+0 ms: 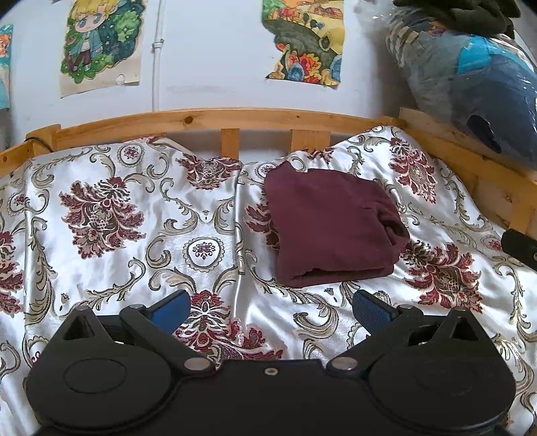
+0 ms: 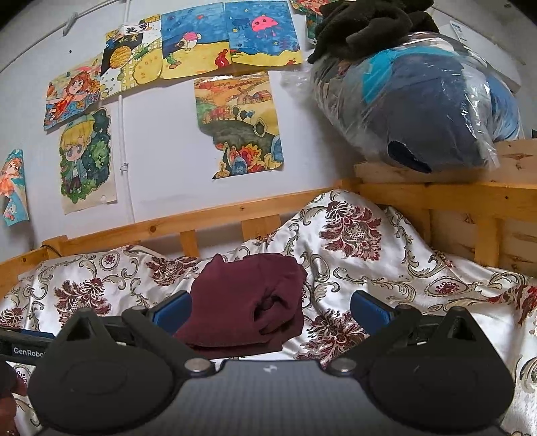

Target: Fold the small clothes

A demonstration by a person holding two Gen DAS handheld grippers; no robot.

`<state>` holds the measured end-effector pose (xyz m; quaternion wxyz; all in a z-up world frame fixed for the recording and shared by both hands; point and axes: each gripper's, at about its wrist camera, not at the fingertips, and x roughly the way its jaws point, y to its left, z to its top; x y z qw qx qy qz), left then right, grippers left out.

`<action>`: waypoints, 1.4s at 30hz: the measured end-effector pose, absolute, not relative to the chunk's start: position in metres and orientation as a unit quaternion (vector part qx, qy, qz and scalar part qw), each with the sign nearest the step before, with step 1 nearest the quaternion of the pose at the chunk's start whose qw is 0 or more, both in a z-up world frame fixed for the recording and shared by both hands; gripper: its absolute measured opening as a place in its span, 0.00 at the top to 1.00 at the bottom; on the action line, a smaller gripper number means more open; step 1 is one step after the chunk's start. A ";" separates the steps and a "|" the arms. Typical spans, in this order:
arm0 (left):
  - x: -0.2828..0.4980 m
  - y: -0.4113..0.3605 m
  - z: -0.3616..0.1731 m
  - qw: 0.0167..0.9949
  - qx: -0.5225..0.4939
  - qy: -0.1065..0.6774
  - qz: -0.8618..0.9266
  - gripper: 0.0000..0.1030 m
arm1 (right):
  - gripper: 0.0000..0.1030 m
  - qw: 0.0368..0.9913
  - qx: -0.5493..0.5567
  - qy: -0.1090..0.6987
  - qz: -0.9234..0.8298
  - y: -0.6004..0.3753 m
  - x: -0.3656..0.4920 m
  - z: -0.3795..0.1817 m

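- Maroon garment (image 1: 330,228), folded into a thick, roughly square bundle, lies on the bedspread (image 1: 134,214) toward the far rail of the bed; its cloth looks soft and matte, with stacked layers showing along the near edge.
- Seen from the right wrist, the same garment (image 2: 248,302) shows a rumpled pocket of folds on its right side and a small peak at its far corner, details the left view flattens out.
- Left gripper (image 1: 272,310) hangs above the bedspread just short of the bundle, its blue-padded fingers (image 1: 371,312) spread wide and holding nothing.
- Right gripper (image 2: 270,310) is likewise released, its jaws wide apart, with the near end of the bundle lying between the fingers in this view; whether a pad touches the cloth cannot be told.
- A black piece at the right edge of the left view is probably the right gripper (image 1: 518,246).
- The bedspread is glossy white satin with dark red floral medallions and beige scrolls, creased and humped near the corner.
- A pale wooden bed frame (image 1: 208,117) with short slats runs behind it.
- Coloured drawings (image 2: 240,124) are stuck on the white wall; only the right view shows the blue undersea ones.
- A clear plastic bag of blue fabric (image 2: 423,110) sits on the frame's corner, with dark fleece (image 2: 362,23) on top.
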<state>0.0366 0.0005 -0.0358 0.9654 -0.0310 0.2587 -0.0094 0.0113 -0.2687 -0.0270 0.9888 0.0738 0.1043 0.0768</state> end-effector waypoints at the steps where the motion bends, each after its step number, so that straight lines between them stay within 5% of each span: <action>1: 0.036 0.001 -0.036 0.965 -0.034 0.258 -0.008 0.01 | 0.00 0.989 0.074 0.105 0.077 -0.269 0.011 -0.027; 42: 0.035 -0.001 -0.038 0.963 -0.053 0.264 0.006 0.01 | 0.00 0.989 0.070 0.104 0.082 -0.268 0.011 -0.027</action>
